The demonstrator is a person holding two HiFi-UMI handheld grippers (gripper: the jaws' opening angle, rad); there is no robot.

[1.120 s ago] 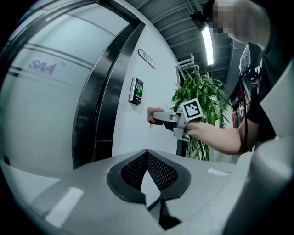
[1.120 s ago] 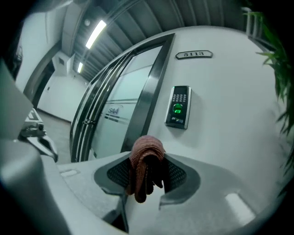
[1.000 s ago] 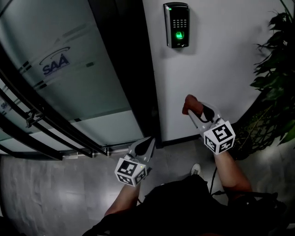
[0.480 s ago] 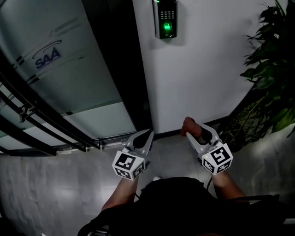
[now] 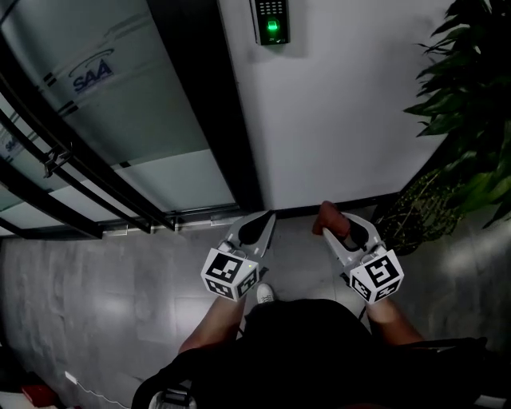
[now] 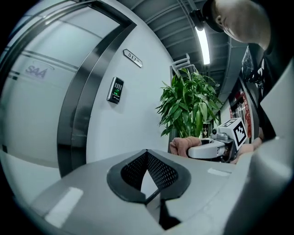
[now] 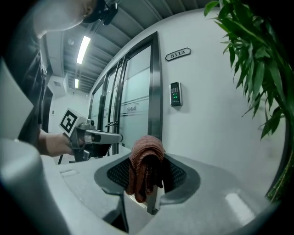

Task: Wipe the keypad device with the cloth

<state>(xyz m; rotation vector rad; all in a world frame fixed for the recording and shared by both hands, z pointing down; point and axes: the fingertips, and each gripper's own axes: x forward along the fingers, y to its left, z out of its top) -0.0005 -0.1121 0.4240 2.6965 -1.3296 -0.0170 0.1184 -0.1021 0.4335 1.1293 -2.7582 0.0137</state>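
Note:
The black keypad device (image 5: 270, 22) with a green light hangs on the white wall, high in the head view and far above both grippers. It also shows small in the left gripper view (image 6: 115, 90) and in the right gripper view (image 7: 175, 94). My right gripper (image 5: 331, 220) is held low near the wall's foot, shut on a bunched reddish-brown cloth (image 5: 327, 214). That cloth (image 7: 146, 165) droops between the jaws of the right gripper (image 7: 148, 158). My left gripper (image 5: 264, 219) is level with it, shut and empty (image 6: 147, 152).
A frosted glass door (image 5: 120, 96) with a dark frame (image 5: 200, 104) stands left of the keypad. A large potted plant (image 5: 467, 112) fills the right side. A room number plate (image 7: 178, 54) is above the keypad. A shoe (image 5: 263, 294) rests on the grey floor.
Both grippers have come down and back from the wall. The right one, still holding the cloth, has dropped from mid-wall to near the floor. The keypad has slid toward the frame's top.

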